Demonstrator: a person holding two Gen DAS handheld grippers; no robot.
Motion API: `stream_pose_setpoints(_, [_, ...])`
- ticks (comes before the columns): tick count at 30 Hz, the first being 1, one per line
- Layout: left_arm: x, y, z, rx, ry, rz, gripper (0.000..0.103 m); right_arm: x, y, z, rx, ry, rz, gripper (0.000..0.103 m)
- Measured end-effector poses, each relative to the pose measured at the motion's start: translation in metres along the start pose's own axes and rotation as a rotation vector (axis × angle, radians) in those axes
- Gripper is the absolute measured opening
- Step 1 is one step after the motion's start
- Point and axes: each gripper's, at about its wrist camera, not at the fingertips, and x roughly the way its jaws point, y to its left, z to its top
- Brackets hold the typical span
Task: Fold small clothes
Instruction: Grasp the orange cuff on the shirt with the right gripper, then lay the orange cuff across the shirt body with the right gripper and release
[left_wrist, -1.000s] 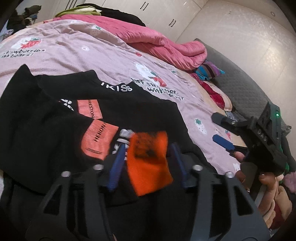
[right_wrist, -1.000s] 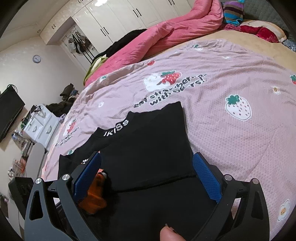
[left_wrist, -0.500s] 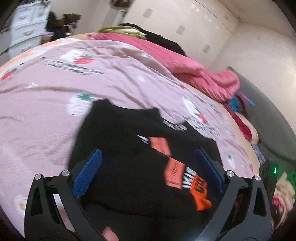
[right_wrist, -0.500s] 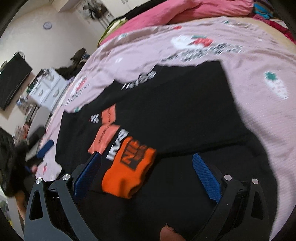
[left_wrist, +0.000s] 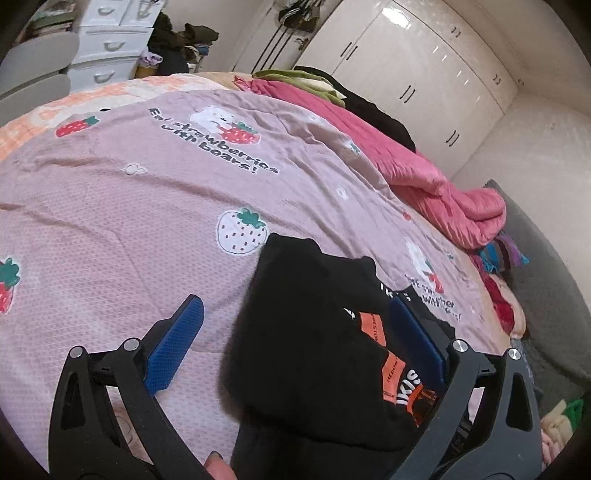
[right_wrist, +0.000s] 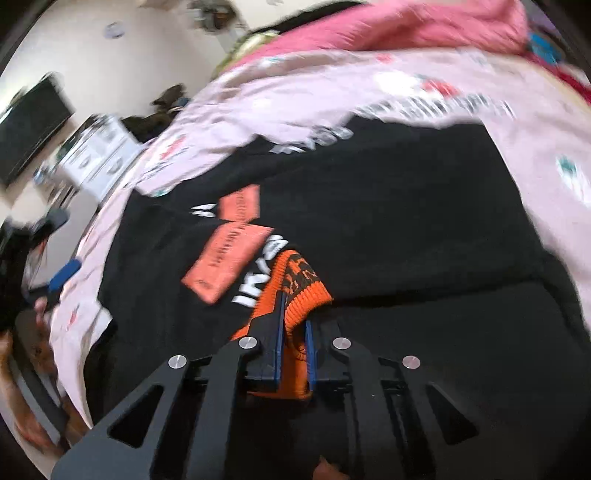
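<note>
Orange cuff (right_wrist: 295, 295) sits pinched tight in the right gripper (right_wrist: 293, 354) at the bottom middle of its frame, likely so the sleeve can be pulled across. The black top (left_wrist: 303, 332) lies on the pink bedspread (left_wrist: 110, 206), lower right in the left view. The left gripper (left_wrist: 291, 343) is wide open over its edge, holding nothing, maybe ready to grab.

Motion blur smeared the bedspread lettering (right_wrist: 436, 105) at the right wrist view's upper right. The black garment (left_wrist: 310, 354) ran off the left wrist view's bottom edge.
</note>
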Motion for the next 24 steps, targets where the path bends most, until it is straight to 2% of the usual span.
stream_pose_setpoints(5, [-0.004,0.003,0.003,-0.009,-0.012,0.006,0.094,-0.03,0.02,0.019,-0.121,-0.121,0.014,0.008])
stream_pose_setpoints(11, [-0.002,-0.001,0.007,-0.008,-0.013,-0.012,0.094,-0.058,0.032,0.059,-0.227,-0.217,0.023,0.008])
stream_pose_setpoints(15, [0.006,-0.01,0.006,0.033,-0.004,0.0,0.094,-0.066,0.024,0.079,-0.273,-0.276,-0.019,0.007])
stream_pose_setpoints(24, [0.029,-0.028,-0.004,0.096,0.041,0.007,0.094,-0.052,-0.033,0.074,-0.131,-0.259,-0.112,0.007])
